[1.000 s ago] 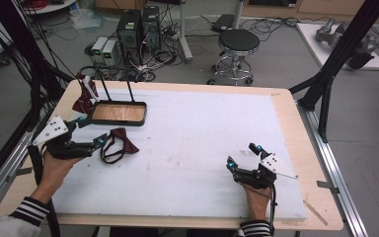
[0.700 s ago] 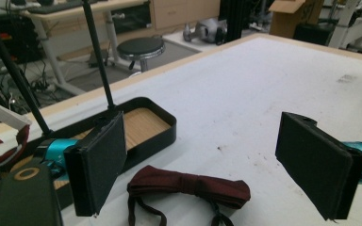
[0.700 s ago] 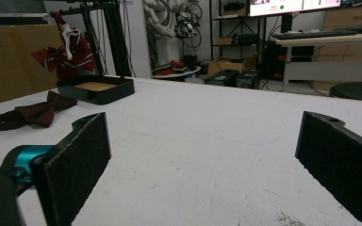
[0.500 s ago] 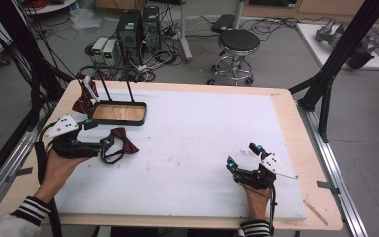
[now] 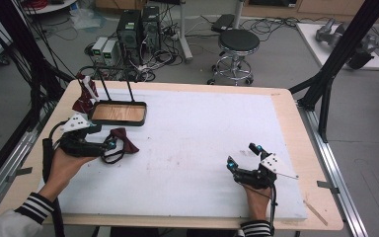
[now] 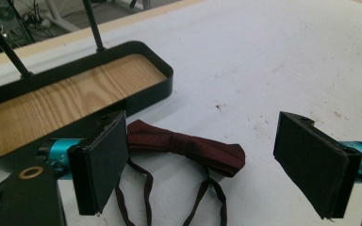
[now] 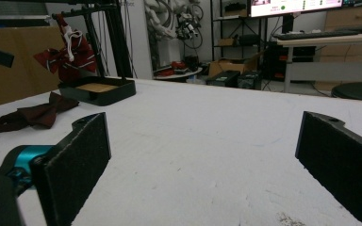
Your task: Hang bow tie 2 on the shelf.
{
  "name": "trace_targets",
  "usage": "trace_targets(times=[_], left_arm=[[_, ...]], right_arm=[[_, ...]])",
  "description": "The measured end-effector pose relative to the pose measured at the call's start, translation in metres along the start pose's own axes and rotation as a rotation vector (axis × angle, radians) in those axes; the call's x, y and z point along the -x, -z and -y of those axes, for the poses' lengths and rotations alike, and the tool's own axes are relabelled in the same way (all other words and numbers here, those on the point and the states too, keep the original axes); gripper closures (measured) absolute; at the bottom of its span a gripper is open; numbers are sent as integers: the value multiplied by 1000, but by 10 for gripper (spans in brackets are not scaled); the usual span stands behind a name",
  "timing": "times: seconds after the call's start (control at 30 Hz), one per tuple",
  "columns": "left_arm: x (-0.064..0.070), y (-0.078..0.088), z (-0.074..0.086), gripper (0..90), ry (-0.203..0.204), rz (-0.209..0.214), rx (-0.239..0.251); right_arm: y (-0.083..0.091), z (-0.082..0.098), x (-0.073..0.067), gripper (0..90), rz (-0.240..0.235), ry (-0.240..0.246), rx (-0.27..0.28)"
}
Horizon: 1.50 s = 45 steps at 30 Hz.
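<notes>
The left gripper [image 6: 207,165] has its jaws spread wide around the dark red bow tie [image 6: 184,148], which lies near the table's [image 5: 202,128] left edge beside the tray [image 5: 118,113] and looks soft, light and floppy, so pinching its middle knot seems best.

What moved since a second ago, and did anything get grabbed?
The left tool slid forward and to the right, up to the dark red bow tie. Its jaws are open on either side of the tie, so nothing is grabbed yet. The bow tie looks to lie where it did. The right tool, the black tray with the wooden floor and the bow hanging on its stand stayed put.
</notes>
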<state>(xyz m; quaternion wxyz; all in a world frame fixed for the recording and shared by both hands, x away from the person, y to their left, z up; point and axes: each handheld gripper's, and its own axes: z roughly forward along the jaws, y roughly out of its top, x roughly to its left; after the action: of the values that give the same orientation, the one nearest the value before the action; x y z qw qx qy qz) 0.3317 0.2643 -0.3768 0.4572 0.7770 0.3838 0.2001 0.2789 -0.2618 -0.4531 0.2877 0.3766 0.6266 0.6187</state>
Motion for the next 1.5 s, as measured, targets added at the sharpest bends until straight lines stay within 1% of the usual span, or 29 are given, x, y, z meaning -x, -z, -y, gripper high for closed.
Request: trace_targets(times=[0.03, 0.07, 0.1, 0.17, 0.3, 0.33, 0.4, 0.43, 0.5, 0.6, 0.7, 0.73, 0.83, 1.03, 1.07, 1.13, 1.27, 1.3, 1.37, 1.47, 1.5], left_arm=[[0, -1, 0, 189, -1, 0, -7], [0, -2, 0, 189, 7, 4, -12], [0, -4, 1, 193, 15, 10, -24], [0, -7, 1, 204, 20, 10, -40], [1, -14, 1, 215, 48, 13, -80], [1, -15, 1, 218, 49, 16, -96], [2, -18, 2, 223, 57, 20, -113], [3, -20, 2, 224, 77, 23, -113], [2, -23, 2, 228, 91, 33, -133], [3, -26, 2, 236, 102, 31, -146], [3, -30, 3, 259, 113, 34, -171], [4, -32, 3, 262, 130, 38, -178], [3, -36, 3, 279, 151, 39, -194], [4, -44, 5, 290, 149, 42, -238], [5, -45, 5, 295, 160, 44, -239], [5, -47, 5, 307, 157, 47, -252], [6, -52, 6, 349, 167, 52, -268], [6, -54, 7, 358, 176, 55, -279], [6, -56, 8, 378, 189, 59, -283], [6, -58, 8, 393, 193, 59, -295], [6, -58, 8, 395, 198, 61, -307]], right_arm=[[0, 0, 0, 30, 0, 2, 1], [0, 0, 0, 30, -1, 8, 3], [0, 0, 0, 30, -1, 6, 3], [0, 0, 0, 30, -2, 3, 2], [0, 0, 0, 30, -3, 2, 2], [0, 0, 0, 30, -1, 1, 3], [0, 0, 1, 30, -3, 1, 3], [0, 0, 1, 30, -3, 0, 2], [0, 0, 0, 30, -3, 0, 2], [0, 0, 1, 30, -6, -2, 4], [0, 0, 1, 30, -6, -1, 4], [0, 0, 1, 30, -6, -2, 4], [0, 0, 1, 30, -6, 1, 5], [0, 0, 1, 30, -4, -4, 5], [0, 0, 1, 30, -4, -4, 5], [0, 0, 1, 30, -4, -6, 6], [0, 0, 1, 30, -3, -8, 8], [0, 0, 1, 30, -3, -11, 8], [0, 0, 2, 30, -5, -6, 9], [0, 0, 2, 30, -4, -7, 8], [0, 0, 2, 30, -5, -8, 7]])
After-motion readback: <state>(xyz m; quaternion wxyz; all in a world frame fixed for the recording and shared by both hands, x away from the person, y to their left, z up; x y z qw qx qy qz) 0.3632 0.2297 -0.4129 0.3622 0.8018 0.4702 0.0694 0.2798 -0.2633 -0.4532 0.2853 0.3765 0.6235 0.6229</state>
